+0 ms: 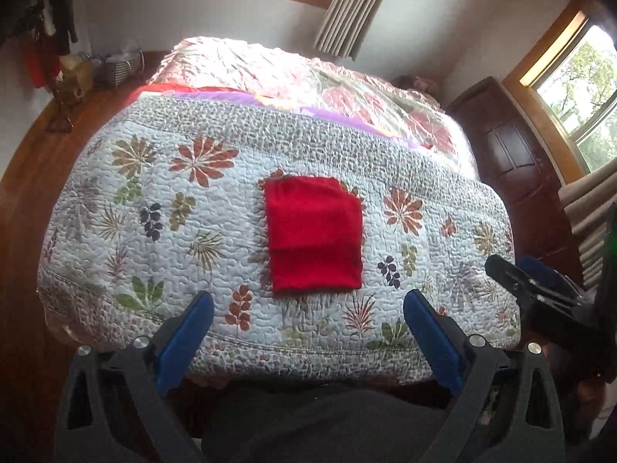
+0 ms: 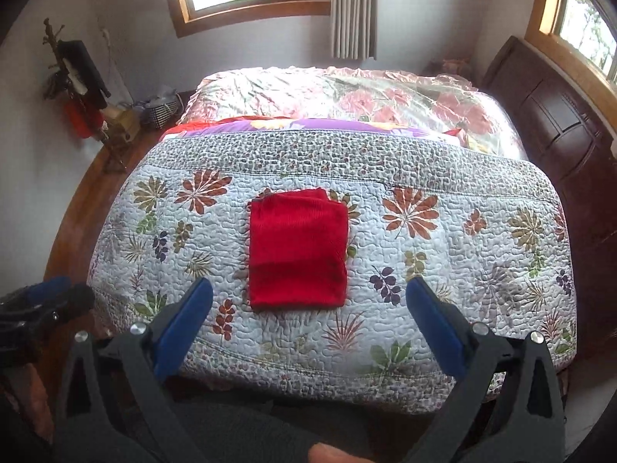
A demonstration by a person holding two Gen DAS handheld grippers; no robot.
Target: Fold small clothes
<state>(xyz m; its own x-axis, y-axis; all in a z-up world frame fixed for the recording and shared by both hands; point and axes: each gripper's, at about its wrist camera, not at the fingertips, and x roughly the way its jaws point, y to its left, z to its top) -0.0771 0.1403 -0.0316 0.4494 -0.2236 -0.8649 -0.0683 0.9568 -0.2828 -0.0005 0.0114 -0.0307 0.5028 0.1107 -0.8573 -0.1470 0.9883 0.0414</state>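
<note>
A small red knitted garment (image 1: pixel 314 233) lies folded into a neat rectangle on the floral quilt (image 1: pixel 154 208), near the bed's foot edge. My left gripper (image 1: pixel 308 308) is open and held back from the bed, just short of the garment's near edge, with nothing between its blue pads (image 1: pixel 428 328). My right gripper (image 2: pixel 308 297) is also open and empty, pulled back the same way, and the red garment (image 2: pixel 297 249) lies ahead of it on the quilt (image 2: pixel 462 254). The right gripper also shows at the right edge of the left wrist view.
A folded pink floral blanket (image 2: pixel 347 96) covers the far half of the bed. A dark wooden headboard (image 2: pixel 559 127) runs along the right. A coat stand (image 2: pixel 73 77) and a basket (image 2: pixel 160 110) stand in the far left corner. Windows and a grey curtain (image 2: pixel 353 7) lie behind.
</note>
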